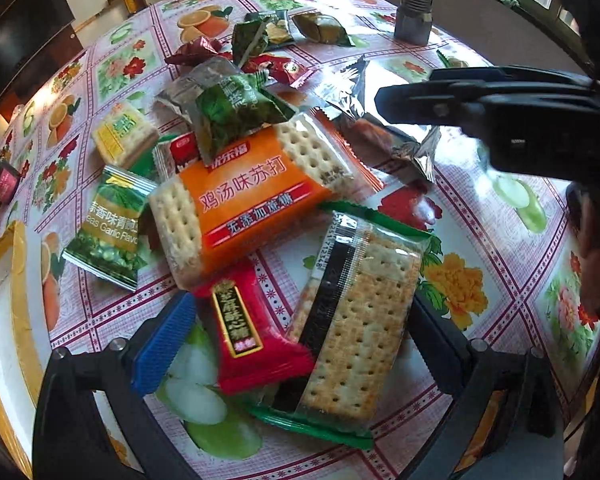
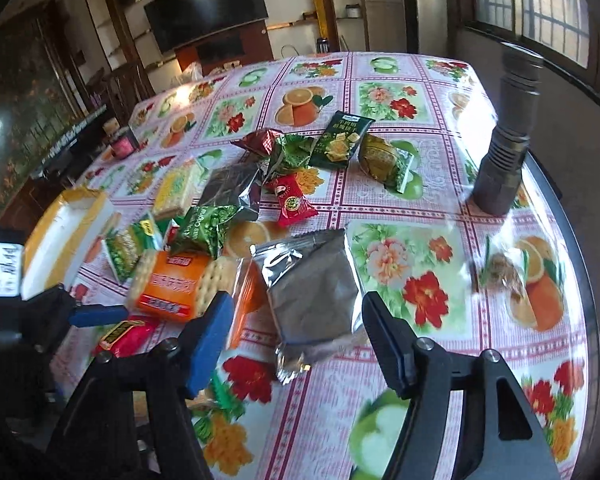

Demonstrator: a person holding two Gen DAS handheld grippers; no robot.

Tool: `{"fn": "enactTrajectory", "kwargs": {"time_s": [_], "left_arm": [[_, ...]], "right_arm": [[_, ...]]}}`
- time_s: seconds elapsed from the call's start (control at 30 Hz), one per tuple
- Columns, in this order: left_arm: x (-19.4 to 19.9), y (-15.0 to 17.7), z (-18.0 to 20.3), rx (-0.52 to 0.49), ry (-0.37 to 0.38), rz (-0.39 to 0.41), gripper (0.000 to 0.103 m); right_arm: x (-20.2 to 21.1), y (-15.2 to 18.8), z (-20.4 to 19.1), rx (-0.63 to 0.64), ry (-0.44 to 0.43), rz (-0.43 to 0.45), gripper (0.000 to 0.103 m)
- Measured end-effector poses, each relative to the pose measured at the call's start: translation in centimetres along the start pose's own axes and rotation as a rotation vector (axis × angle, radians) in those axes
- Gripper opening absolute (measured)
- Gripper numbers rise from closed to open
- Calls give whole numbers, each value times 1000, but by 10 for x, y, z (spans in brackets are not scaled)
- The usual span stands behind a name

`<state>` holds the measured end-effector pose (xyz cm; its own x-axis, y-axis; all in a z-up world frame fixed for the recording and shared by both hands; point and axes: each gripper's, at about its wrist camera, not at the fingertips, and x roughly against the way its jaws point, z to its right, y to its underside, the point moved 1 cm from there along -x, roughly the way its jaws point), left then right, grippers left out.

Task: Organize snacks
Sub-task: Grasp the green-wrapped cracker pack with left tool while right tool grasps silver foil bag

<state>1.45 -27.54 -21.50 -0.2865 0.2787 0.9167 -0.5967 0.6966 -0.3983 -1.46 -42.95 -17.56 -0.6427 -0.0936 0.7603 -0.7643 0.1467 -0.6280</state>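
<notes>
Your right gripper [image 2: 296, 332], jaws parted and touching nothing, straddles the silver foil packet [image 2: 312, 288] lying flat on the floral tablecloth [image 2: 420, 184] beside the orange cracker pack [image 2: 172, 284]: light, crinkly, slippery, so pinch its padded middle, not the crimped seam.

Snack packets [image 2: 204, 240] litter the flowered table [image 2: 412, 92] beside a tray [image 2: 66, 236].
</notes>
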Motion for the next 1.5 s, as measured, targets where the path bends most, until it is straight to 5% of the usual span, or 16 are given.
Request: {"fn": "enactTrajectory", "kwargs": {"time_s": [0.13, 0.5, 0.73, 0.9, 0.97, 1.03, 1.07, 1.27, 1.33, 1.5], "left_arm": [[8, 6, 3, -19, 52, 15, 76], [33, 33, 5, 51, 104, 55, 69], [62, 53, -6, 128, 162, 110, 36], [57, 61, -13, 143, 138, 91, 35], [56, 60, -11, 118, 135, 85, 49], [51, 57, -6, 79, 107, 83, 88], [49, 56, -5, 64, 89, 86, 89], [35, 47, 6, -34, -22, 74, 83], [36, 47, 12, -76, -38, 81, 47], [37, 60, 21, -109, 17, 68, 47]], "right_arm": [[-26, 0, 0, 60, 58, -66, 68], [-15, 17, 4, 26, -18, -37, 58], [23, 35, 3, -41, -96, 25, 58], [31, 42, -6, -46, -119, 22, 58], [32, 45, -10, -44, -128, 17, 58], [34, 47, -13, -46, -134, 23, 59], [36, 48, -14, -51, -142, 28, 59], [44, 52, -13, -70, -156, 54, 60], [48, 51, -11, -79, -154, 64, 60], [53, 52, -6, -89, -156, 84, 60]]}}
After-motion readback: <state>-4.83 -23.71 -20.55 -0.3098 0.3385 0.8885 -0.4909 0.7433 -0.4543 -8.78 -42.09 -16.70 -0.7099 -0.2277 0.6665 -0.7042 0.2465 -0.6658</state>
